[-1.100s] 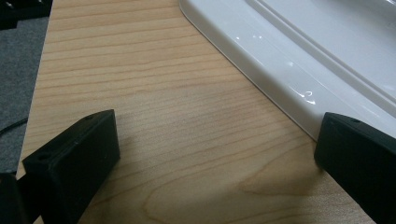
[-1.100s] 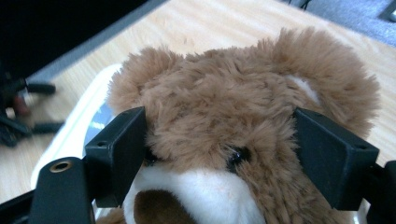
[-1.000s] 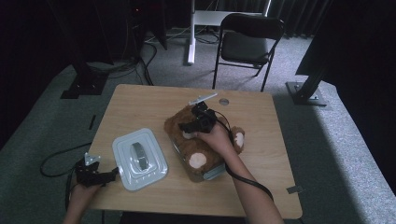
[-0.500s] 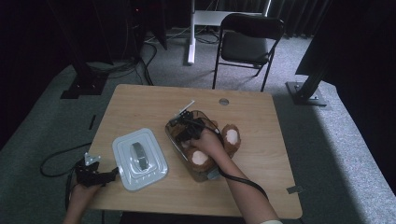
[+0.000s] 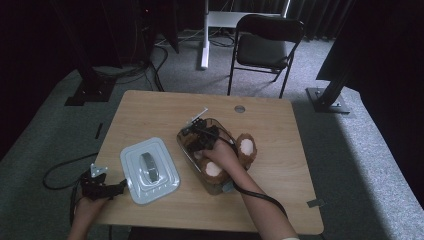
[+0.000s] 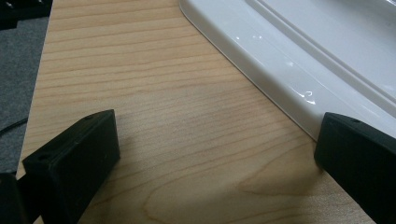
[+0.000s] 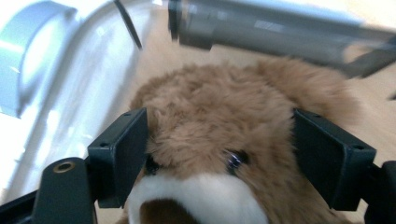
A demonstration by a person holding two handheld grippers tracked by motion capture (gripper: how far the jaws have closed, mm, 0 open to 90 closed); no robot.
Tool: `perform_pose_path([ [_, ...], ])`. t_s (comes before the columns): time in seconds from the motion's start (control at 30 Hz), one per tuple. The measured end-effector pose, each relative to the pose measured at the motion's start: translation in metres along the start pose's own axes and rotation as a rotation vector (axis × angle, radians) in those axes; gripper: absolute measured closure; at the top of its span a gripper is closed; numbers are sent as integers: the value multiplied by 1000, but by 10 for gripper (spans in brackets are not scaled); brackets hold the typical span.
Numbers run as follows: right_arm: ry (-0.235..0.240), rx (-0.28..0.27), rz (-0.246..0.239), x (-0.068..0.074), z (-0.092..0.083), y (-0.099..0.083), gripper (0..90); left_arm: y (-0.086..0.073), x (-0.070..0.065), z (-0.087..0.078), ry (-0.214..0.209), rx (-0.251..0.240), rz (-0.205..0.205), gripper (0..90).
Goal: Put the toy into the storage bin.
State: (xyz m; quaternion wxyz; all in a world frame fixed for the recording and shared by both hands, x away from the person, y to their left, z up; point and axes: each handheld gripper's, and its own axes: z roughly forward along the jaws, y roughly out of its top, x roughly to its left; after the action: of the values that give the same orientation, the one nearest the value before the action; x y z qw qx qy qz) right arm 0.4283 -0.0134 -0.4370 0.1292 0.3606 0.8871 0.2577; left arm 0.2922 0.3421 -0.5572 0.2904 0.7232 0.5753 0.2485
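Observation:
A brown plush bear (image 5: 220, 155) with pale foot soles lies in a clear container (image 5: 183, 144) at the table's middle. My right gripper (image 5: 200, 136) reaches into it. In the right gripper view the right gripper (image 7: 219, 140) has the bear's head (image 7: 219, 102) between its jaws, and both pads touch the fur; the jaws have just been opening a little. A white lid (image 5: 150, 170) with a grey handle lies to the left. My left gripper (image 5: 112, 188) rests open at the lid's near left corner. In the left gripper view the left gripper (image 6: 215, 149) frames bare wood beside the lid (image 6: 303, 56).
The wooden table (image 5: 280, 150) has bare room on its right side and along the back. A small round grommet (image 5: 240, 108) sits near the far edge. A black folding chair (image 5: 267, 47) stands behind the table, with stand legs and cables on the grey carpet.
My right hand has come down and slightly left with the bear, and the bear now sits lower in the clear container, whose rim shows. The left gripper has stayed put.

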Motion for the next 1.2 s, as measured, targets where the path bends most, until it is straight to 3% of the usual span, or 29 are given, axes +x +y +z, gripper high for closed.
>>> perform_pose_path([
  [0.2,91,-113,38,-9,-38,-2,224,0,0,0,0,0,0,6],
  [0.57,140,-266,52,-18,-103,-30,239,0,0,0,0,-1,0,6],
  [0.93,177,-259,23,-15,-129,-85,249,0,0,0,0,-1,-3,6],
  [1.07,194,-236,13,-13,-128,-102,271,0,0,0,-1,2,0,6],
  [1.2,221,-203,-4,-10,-119,-106,293,0,0,0,0,0,0,6],
])
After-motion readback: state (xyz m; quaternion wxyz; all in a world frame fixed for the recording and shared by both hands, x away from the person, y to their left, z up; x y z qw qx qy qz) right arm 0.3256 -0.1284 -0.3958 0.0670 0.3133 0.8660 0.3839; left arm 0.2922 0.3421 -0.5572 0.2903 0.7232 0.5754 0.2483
